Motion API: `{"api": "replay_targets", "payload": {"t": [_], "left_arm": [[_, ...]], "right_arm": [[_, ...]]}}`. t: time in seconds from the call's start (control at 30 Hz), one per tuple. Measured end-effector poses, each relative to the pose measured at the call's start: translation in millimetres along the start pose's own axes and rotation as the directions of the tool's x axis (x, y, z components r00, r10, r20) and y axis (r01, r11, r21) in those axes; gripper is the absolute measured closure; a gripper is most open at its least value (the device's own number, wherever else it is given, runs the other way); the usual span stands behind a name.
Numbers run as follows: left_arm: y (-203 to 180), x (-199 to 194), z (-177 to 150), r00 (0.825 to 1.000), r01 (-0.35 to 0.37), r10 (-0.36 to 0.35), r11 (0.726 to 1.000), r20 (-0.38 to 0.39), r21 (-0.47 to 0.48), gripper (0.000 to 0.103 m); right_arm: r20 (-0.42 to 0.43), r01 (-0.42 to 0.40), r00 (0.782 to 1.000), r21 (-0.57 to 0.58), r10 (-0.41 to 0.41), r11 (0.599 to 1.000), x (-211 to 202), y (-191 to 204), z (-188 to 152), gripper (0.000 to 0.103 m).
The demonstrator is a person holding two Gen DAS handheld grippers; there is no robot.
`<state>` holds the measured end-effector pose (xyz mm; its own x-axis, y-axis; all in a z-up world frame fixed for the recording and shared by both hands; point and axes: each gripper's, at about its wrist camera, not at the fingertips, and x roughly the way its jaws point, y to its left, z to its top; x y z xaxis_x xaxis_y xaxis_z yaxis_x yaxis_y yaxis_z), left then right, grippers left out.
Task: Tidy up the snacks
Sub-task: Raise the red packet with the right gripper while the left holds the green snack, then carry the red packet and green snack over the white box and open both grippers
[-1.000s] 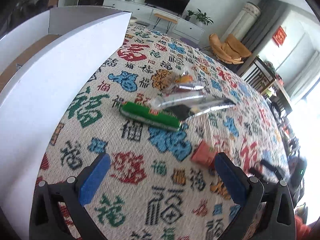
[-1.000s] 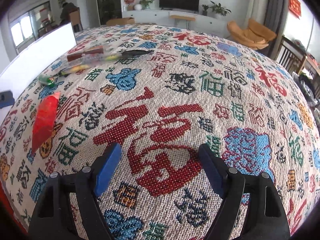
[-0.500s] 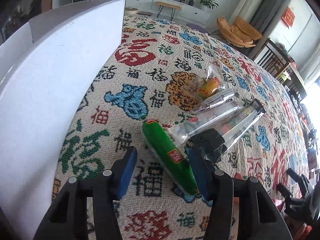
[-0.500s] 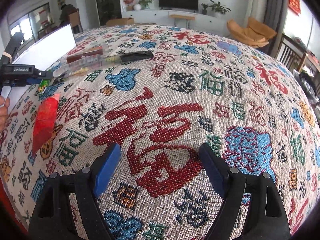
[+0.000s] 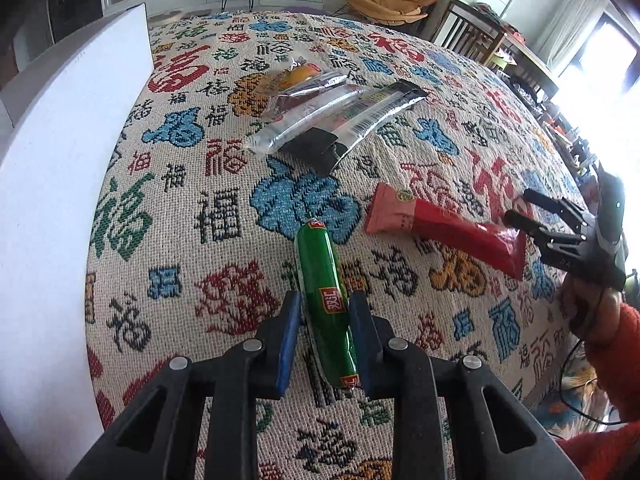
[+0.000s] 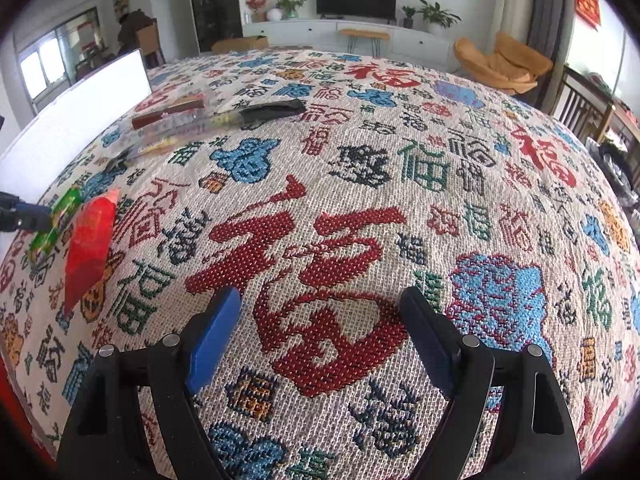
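My left gripper (image 5: pixel 324 312) is shut on a green sausage snack (image 5: pixel 322 280), held just above the patterned tablecloth; it also shows in the right wrist view (image 6: pixel 56 220). A red packet (image 5: pixel 448 228) lies to its right, also seen in the right wrist view (image 6: pixel 90 244). Silver and black stick packets (image 5: pixel 340 120) and an orange snack (image 5: pixel 300 74) lie farther back. My right gripper (image 6: pixel 320 328) is open and empty over the cloth; it shows in the left wrist view (image 5: pixel 516 206) near the red packet's end.
A white box (image 5: pixel 68 160) stands along the left side of the table, also in the right wrist view (image 6: pixel 76 120). The patterned tablecloth (image 6: pixel 360 200) covers the whole table. Chairs and a TV cabinet stand beyond the far edge.
My left gripper closed on the green sausage and pulled it back away from the stick packets. The right gripper has stayed still and open.
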<state>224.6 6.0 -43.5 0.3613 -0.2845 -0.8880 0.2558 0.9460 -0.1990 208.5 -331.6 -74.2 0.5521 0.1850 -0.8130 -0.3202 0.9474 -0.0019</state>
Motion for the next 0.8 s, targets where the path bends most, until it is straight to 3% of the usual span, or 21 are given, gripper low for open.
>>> {"api": "replay_targets", "payload": {"t": [0.07, 0.13, 0.2, 0.27, 0.3, 0.33, 0.37, 0.5, 0.53, 0.57, 0.63, 0.67, 0.73, 0.8], "left_arm": [[-5, 1, -3, 0.999, -0.047, 0.047, 0.999, 0.017, 0.013, 0.067], [-9, 9, 0, 0.994, -0.106, 0.105, 0.994, 0.02, 0.009, 0.043], [-15, 17, -2, 0.99, -0.141, 0.14, 0.99, 0.026, 0.024, 0.037], [-19, 21, -8, 0.985, -0.168, 0.166, 0.985, 0.047, 0.032, 0.038], [-21, 20, -11, 0.983, -0.175, 0.173, 0.984, 0.061, 0.027, 0.046], [-22, 17, -13, 0.981, -0.178, 0.176, 0.984, 0.075, 0.017, 0.071], [-21, 14, -15, 0.979, -0.187, 0.186, 0.982, 0.084, 0.003, 0.078], [-7, -2, -31, 0.987, -0.121, 0.128, 0.99, 0.1, -0.074, 0.08], [-6, -8, -37, 0.985, -0.127, 0.134, 0.99, 0.106, -0.069, 0.08], [-4, -13, -42, 0.984, -0.129, 0.137, 0.989, 0.117, -0.075, 0.08], [1, -22, -48, 0.983, -0.105, 0.12, 0.989, 0.14, -0.108, 0.08], [4, -26, -49, 0.983, -0.086, 0.105, 0.988, 0.153, -0.126, 0.08], [6, -30, -50, 0.983, -0.057, 0.081, 0.988, 0.162, -0.144, 0.08], [6, -36, -52, 0.983, -0.043, 0.069, 0.988, 0.169, -0.151, 0.08]], "right_arm": [[0.0, 0.003, 1.0, 0.0, -0.003, 1.0, 0, 0, 0, 0.018], [0.0, 0.003, 1.0, -0.001, -0.003, 1.0, 0, 0, 0, 0.018], [0.0, 0.002, 1.0, -0.001, -0.002, 1.0, 0, 0, 0, 0.018], [0.0, 0.002, 1.0, -0.001, -0.002, 1.0, 0, 0, 0, 0.018], [0.0, 0.002, 1.0, -0.001, -0.002, 1.0, 0, 0, 0, 0.018], [0.0, 0.002, 1.0, 0.0, -0.002, 1.0, 0, 0, 0, 0.018], [0.0, 0.002, 1.0, -0.001, -0.002, 1.0, 0, 0, 0, 0.018], [-0.01, -0.008, 1.0, -0.003, 0.008, 1.0, 1, 0, 1, 0.017], [-0.066, -0.016, 0.998, -0.014, 0.015, 1.0, 4, 0, 9, 0.018], [-0.127, -0.037, 0.991, -0.024, 0.034, 0.999, 4, 3, 19, 0.021], [-0.116, -0.15, 0.982, -0.025, 0.146, 0.988, -17, 18, 42, 0.021], [-0.107, -0.213, 0.972, -0.051, 0.207, 0.976, -27, 33, 54, 0.021], [-0.18, -0.314, 0.941, -0.138, 0.288, 0.939, -32, 76, 72, 0.021], [-0.287, -0.345, 0.919, -0.258, 0.27, 0.902, -20, 123, 81, 0.021]]}}
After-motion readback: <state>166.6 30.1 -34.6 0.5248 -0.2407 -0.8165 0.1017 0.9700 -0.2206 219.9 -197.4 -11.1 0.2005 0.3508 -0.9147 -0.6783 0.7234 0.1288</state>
